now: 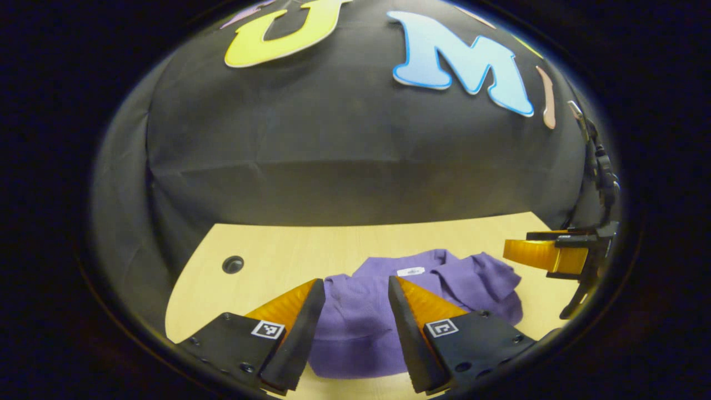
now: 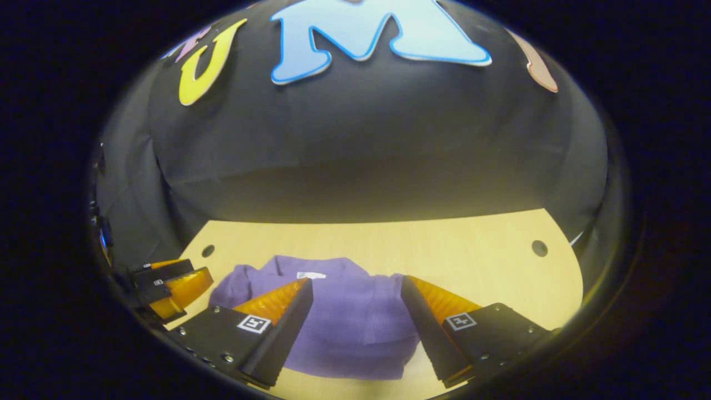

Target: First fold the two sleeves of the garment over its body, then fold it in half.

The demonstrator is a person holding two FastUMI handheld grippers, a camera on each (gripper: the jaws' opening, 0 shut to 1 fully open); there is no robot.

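One purple garment (image 1: 361, 322) lies on one pale wooden bench (image 1: 311, 244), carrying a single small white tag (image 1: 410, 271) at its collar. Two grippers are at work, the left gripper (image 1: 355, 328) and the right gripper (image 2: 355, 325), each with one pair of jaws spread wide apart and one square marker on each of its two fingers. Two round holes are cut in the bench, one (image 2: 208, 250) toward its far left corner and one (image 2: 539, 248) toward its far right.
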